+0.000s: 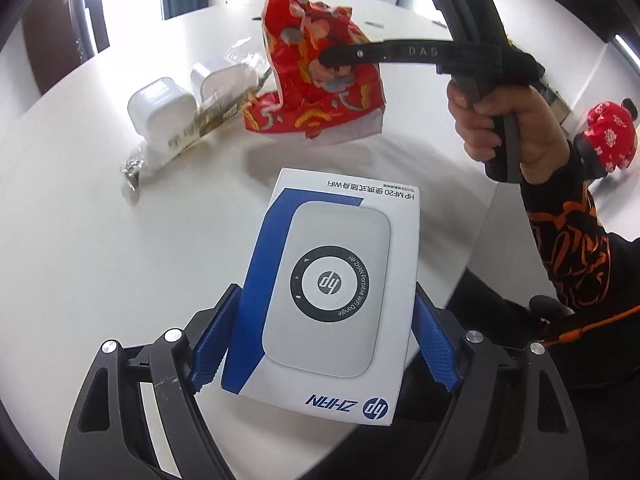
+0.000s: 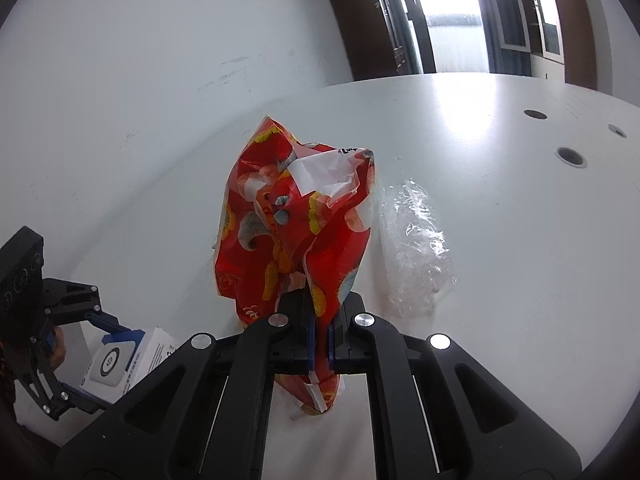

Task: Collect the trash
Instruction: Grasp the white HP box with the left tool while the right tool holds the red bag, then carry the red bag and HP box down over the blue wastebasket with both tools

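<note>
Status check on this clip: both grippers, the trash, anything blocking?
Left hand-held gripper holds white box. Right hand-held gripper shut on red bag, lifted. Clear wrap and white tubs on table. Nothing blocking.

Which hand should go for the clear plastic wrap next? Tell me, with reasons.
Neither is free, but the right is nearer. The right gripper is shut on the red bag, beside the clear plastic wrap. The left gripper grips the white HP box, farther off. Empty the right first.
</note>
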{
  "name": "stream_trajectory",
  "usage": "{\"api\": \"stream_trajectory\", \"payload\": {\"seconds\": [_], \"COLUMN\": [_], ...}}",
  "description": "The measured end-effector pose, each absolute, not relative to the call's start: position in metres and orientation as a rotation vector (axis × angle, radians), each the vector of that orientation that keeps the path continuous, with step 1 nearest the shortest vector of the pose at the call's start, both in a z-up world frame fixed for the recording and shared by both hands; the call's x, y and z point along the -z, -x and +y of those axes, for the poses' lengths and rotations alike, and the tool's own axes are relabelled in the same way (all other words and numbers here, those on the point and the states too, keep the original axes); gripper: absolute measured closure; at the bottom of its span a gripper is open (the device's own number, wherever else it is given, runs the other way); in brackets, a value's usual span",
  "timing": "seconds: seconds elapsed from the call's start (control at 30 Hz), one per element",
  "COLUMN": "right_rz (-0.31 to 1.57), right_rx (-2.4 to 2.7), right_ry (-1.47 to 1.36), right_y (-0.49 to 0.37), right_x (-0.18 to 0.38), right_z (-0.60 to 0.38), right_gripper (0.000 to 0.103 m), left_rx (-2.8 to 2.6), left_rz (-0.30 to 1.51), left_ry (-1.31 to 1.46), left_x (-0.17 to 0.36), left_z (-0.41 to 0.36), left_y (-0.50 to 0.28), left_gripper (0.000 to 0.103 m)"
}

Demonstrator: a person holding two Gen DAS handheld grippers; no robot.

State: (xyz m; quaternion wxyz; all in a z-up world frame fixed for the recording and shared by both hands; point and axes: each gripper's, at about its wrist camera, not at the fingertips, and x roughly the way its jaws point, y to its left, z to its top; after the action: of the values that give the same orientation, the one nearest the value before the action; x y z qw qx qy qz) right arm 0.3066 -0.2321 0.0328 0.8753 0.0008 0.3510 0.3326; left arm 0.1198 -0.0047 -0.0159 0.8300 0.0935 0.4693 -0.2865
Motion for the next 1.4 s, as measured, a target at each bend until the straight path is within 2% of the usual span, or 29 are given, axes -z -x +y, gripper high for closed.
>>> {"api": "stream_trajectory", "payload": {"seconds": [0.5, 0.67, 1.07, 1.4], "right_rz": [0.665, 0.623, 0.606, 0.676], "right_rx": [-0.627, -0.611, -0.646, -0.694], "right_ry": [-0.019, -0.03, -0.003, 0.047], "right_y": [-0.211, -0.169, -0.083, -0.027], "right_x": [-0.052, -0.056, -0.046, -0.013], "right_z": [-0.255, -0.259, -0.263, -0.261], "right_gripper": [0.1, 0.1, 0.1, 0.1], "left_rx": [0.305, 0.248, 0.159, 0.104], "left_rz": [0.906, 0.855, 0.753, 0.724], "left_ry": [-0.021, 0.04, 0.123, 0.143], "left_x": [0.006, 0.01, 0.007, 0.033], "left_z": [0.024, 0.026, 0.025, 0.019], "left_y": [-0.089, -0.055, 0.028, 0.086], "left_gripper": [0.024, 0.024, 0.024, 0.024]}}
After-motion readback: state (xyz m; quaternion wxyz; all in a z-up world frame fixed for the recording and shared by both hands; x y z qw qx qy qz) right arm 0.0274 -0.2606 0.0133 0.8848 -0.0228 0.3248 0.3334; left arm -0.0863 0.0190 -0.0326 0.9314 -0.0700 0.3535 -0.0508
